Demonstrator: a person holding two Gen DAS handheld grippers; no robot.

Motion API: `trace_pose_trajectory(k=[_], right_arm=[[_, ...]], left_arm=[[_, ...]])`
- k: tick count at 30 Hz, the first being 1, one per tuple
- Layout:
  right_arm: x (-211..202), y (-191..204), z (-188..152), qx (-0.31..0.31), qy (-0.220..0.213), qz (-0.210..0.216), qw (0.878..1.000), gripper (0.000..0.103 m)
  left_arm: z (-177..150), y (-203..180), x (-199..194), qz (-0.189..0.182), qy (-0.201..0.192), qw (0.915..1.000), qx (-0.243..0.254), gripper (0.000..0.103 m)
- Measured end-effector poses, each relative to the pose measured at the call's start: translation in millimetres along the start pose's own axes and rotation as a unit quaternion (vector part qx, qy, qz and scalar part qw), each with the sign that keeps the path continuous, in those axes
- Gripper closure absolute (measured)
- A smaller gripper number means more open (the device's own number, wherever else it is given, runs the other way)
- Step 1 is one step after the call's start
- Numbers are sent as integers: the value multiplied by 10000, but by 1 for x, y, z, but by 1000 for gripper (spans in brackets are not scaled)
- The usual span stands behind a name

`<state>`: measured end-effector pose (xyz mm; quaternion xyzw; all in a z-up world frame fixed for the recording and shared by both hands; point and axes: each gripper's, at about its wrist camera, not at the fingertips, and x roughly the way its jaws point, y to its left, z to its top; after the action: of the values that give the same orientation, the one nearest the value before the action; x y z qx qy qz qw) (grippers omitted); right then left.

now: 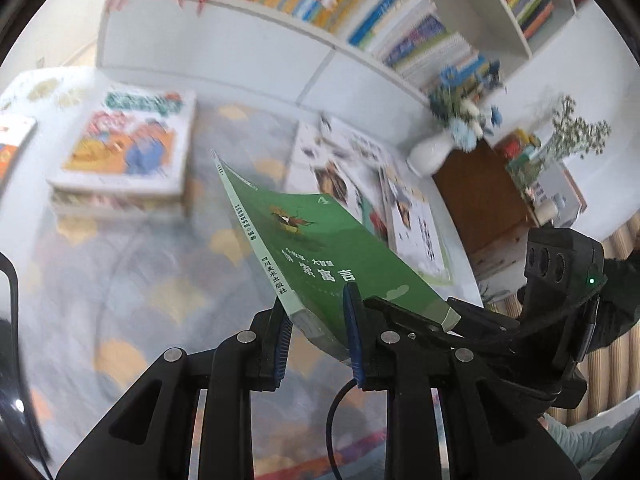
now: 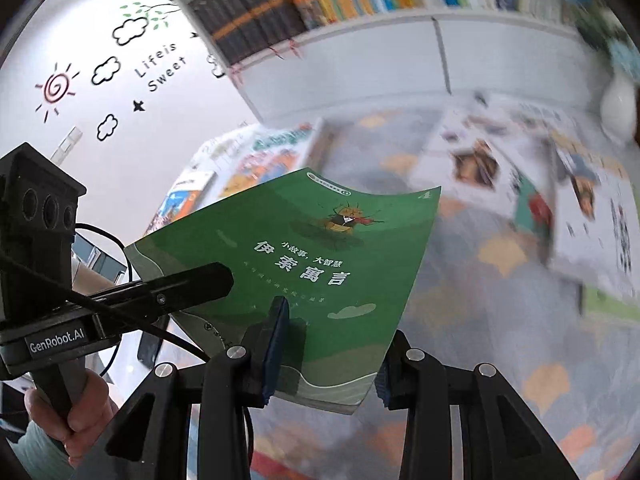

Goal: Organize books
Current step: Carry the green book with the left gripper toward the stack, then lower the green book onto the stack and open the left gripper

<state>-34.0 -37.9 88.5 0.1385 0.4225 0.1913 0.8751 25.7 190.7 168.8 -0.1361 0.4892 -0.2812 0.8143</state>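
**A:** so both claws are on the same thing? The left gripper (image 1: 318, 332) has its blue pads (image 1: 352, 332) pinched narrow across the bottom spine corner of the thin green paperback book (image 1: 320, 248).

**B:** yep. The right gripper (image 2: 326, 354) is clamped narrow too, on the book's (image 2: 288, 264) lower edge, and the left claw's finger lies over the cover's left corner. The book is up in the air, tilted, cover bowed, clear of the cloud-patterned blue-grey table cloth (image 1: 132, 280).

**A:** what's under it?

**B:** a stack of white cartoon-cover books (image 1: 128, 152) near the far left edge, and a spread of white picture books (image 1: 360, 184) toward the far right edge. It's all blurry though.

**A:** and behind?

**B:** a white bookshelf (image 1: 256, 52) packed with colourful spines along the back edge. A white vase with blue flowers (image 1: 430, 156) sits at its right end.
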Motion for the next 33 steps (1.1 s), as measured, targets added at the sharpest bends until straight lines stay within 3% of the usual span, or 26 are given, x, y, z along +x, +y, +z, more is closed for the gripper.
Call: trace_pose_trajectory(k=[7, 11, 19, 26, 33], right_arm=[[58, 56, 69, -513, -146, 19, 9986, 67], [97, 80, 90, -658, -58, -16, 9978, 67], [157, 93, 132, -580, 14, -334, 9978, 66], [192, 89, 143, -265, 236, -462, 9983, 65], [216, 90, 128, -215, 519, -535, 9970, 65]], left_arm=[[50, 77, -16, 131, -365, 9989, -282, 82], [73, 108, -17, 315, -538, 9976, -316, 81], [101, 166, 12, 352, -427, 9968, -570, 82], [104, 200, 33, 500, -256, 9946, -870, 82], [83, 241, 20, 984, -330, 9815, -1611, 82]])
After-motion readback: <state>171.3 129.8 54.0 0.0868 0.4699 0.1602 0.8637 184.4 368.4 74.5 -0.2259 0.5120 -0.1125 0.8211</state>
